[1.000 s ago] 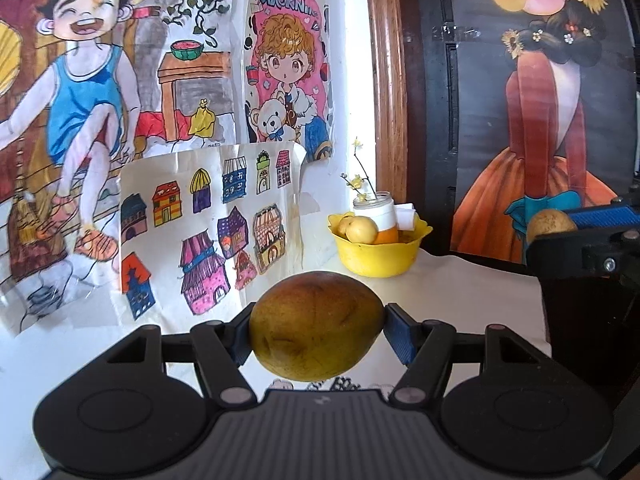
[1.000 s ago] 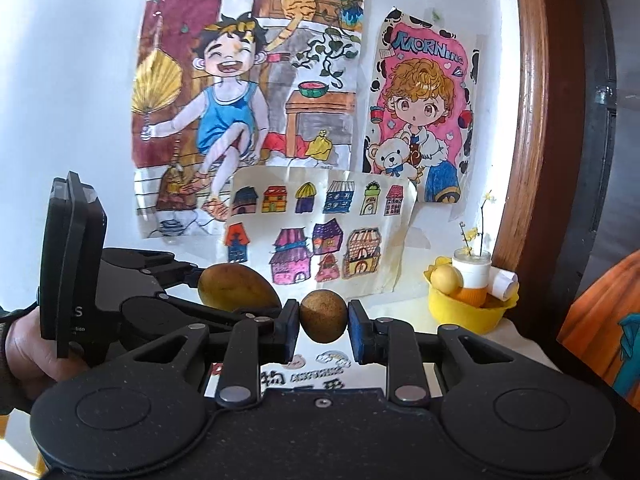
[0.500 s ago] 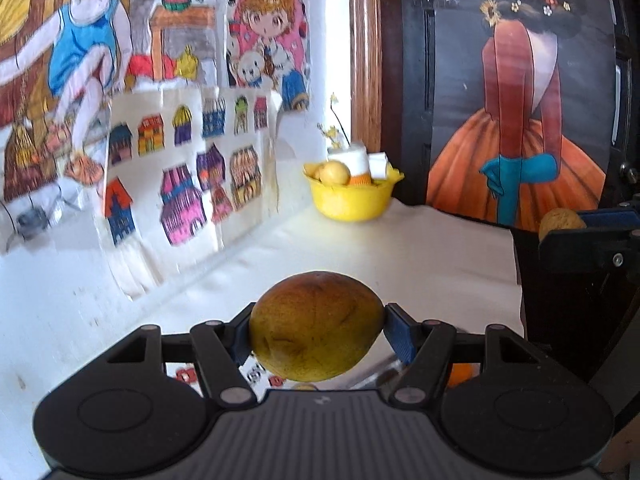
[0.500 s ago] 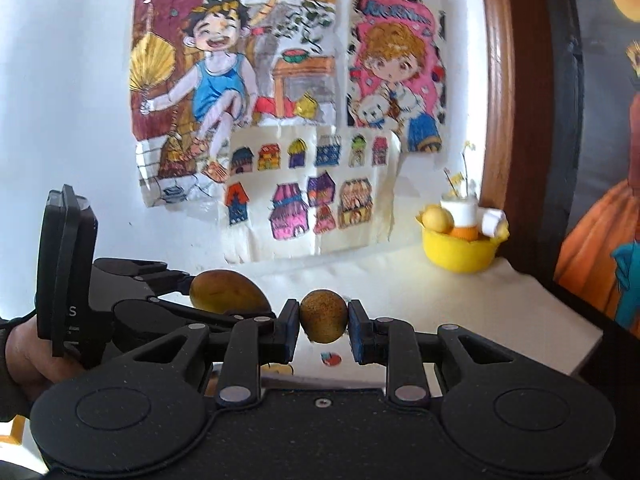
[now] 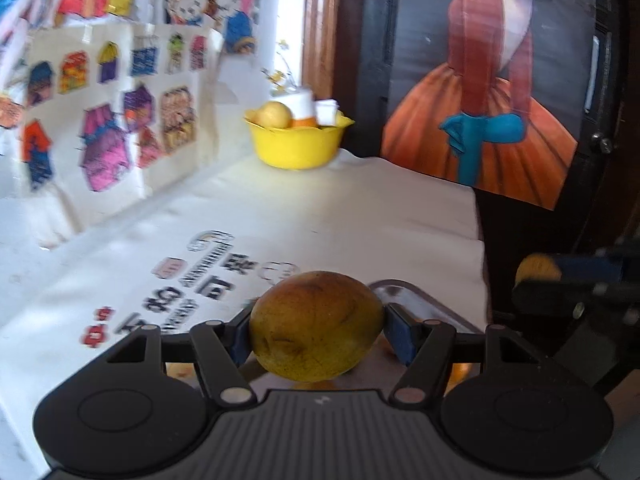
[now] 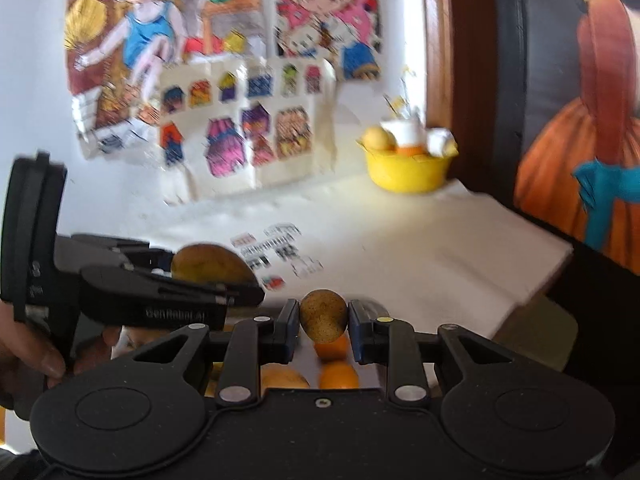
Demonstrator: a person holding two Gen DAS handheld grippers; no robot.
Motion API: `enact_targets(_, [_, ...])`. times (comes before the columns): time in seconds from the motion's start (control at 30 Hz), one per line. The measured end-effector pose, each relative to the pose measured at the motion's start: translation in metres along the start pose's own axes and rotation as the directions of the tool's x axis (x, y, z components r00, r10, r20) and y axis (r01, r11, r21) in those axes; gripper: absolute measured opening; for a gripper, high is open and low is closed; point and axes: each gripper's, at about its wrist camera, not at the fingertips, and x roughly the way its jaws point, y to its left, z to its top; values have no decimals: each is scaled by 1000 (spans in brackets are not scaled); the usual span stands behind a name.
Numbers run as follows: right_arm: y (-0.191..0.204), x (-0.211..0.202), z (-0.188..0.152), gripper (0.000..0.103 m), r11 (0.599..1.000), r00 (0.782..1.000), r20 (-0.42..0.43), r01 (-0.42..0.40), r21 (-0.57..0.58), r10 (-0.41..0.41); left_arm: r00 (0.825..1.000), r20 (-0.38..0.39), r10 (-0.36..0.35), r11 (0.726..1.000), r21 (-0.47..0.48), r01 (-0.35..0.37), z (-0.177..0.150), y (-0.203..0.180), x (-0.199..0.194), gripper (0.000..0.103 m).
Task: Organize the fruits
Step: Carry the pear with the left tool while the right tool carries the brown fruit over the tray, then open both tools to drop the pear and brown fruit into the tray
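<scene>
My left gripper (image 5: 316,326) pinching mango (image 5: 316,326) across middle; right gripper (image 6: 323,320) pinching kiwi (image 6: 323,320). Both likely soft, bruisable; I'd squeeze lightly.

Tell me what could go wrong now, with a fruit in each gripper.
1. The left gripper holds the big round mango only at its two ends; it may slip out.
2. The right gripper with its kiwi is close beside the left one; they may collide.
</scene>
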Motion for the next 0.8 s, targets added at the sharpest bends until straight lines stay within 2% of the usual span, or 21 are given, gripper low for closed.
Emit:
enact_targets(0.27, [-15, 11, -32, 28, 999, 997, -79, 20, 41, -17, 996, -61, -62, 998, 18, 63, -7, -23, 33, 69])
enact_targets(0.6, [-12, 25, -48, 28, 998, 992, -127, -5, 58, 12, 991, -126, -43, 999, 12, 45, -20, -23, 47, 70])
enact_targets(0.8, [-9, 37, -53, 28, 999, 988, -153, -9, 37, 14, 992, -123, -32, 999, 11, 33, -21, -22, 47, 70])
